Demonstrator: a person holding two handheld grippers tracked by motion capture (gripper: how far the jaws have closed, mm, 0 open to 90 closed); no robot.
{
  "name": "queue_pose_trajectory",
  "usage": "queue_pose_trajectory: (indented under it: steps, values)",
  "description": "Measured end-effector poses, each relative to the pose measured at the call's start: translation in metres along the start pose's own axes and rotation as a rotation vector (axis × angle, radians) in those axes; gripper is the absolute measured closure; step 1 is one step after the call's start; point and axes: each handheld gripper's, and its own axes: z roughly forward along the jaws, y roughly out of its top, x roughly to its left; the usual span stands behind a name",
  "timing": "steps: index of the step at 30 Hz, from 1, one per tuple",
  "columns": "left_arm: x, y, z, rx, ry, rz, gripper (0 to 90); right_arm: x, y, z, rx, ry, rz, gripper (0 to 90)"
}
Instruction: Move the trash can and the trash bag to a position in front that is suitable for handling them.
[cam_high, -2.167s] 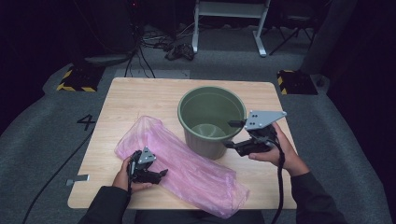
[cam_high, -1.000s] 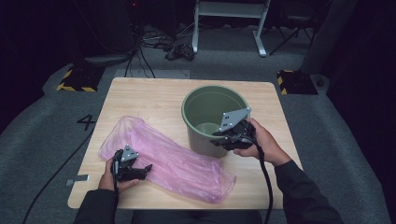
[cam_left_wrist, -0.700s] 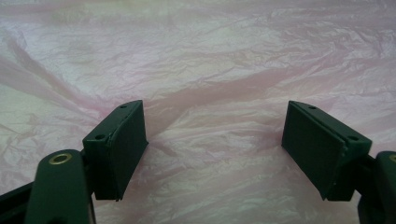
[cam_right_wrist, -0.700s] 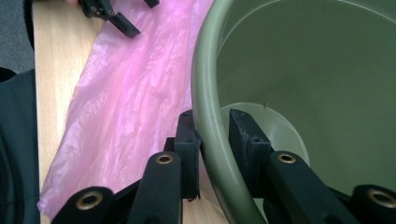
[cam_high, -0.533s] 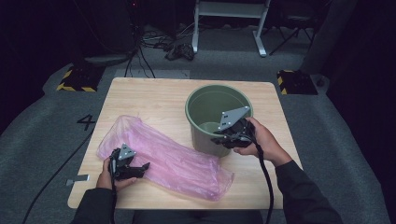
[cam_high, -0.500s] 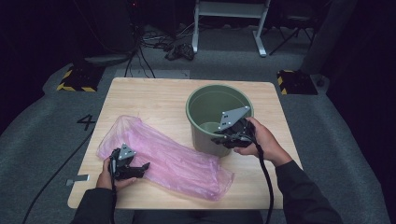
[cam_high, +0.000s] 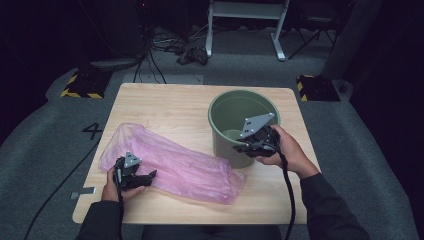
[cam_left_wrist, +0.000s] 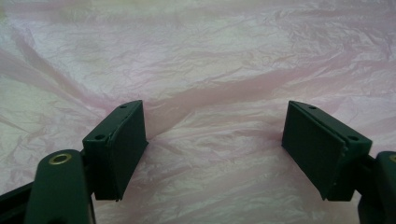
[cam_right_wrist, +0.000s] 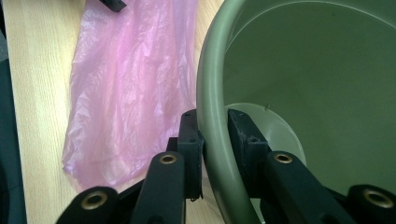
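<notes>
A dark room with grey carpet surrounds a pale wooden table (cam_high: 165, 105), with cables and a white metal stand (cam_high: 247, 20) on the floor along the top of the frame and a yellow-and-black striped block (cam_high: 80, 86) off the table's upper left corner. Low on the left of the high view, the left gripper (cam_high: 145, 177) rests on the near edge of a crumpled pink plastic bag (cam_high: 175, 165), which lies flat across the table's lower left half and runs towards the centre. In the left gripper view its two black jaws stand wide apart over the wrinkled pink film (cam_left_wrist: 210, 70), with nothing pinched between them. Right of centre a round green bucket (cam_high: 225, 135) stands upright on the table, its near side just touching the right end of the bag. At the bucket's near right rim is the right gripper (cam_high: 245, 147), held in a hand coming from the lower right. The right gripper view shows its jaws clamped on the bucket's rim (cam_right_wrist: 212, 126), one outside the wall and one inside, with the pink bag (cam_right_wrist: 135, 88) on the wood to the left.
</notes>
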Motion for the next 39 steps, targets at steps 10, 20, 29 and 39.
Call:
queue_pose_trajectory:
  steps: [10,20,29,39]
  values:
    - [-0.004,0.000,-0.001,0.005,-0.031,0.031,21.2,-0.001,-0.011,-0.007,-0.009,-0.020,0.015,75.9]
    - [-0.017,0.001,-0.003,-0.009,-0.056,0.079,17.1,-0.002,-0.011,-0.006,-0.012,-0.033,0.019,76.0]
    - [-0.042,0.008,-0.015,-0.080,-0.196,0.174,16.5,-0.008,-0.009,-0.002,-0.015,-0.053,0.025,76.7]
    - [-0.058,0.012,-0.001,-0.024,-0.251,0.217,18.3,-0.017,-0.007,0.003,-0.024,-0.071,0.028,77.0]
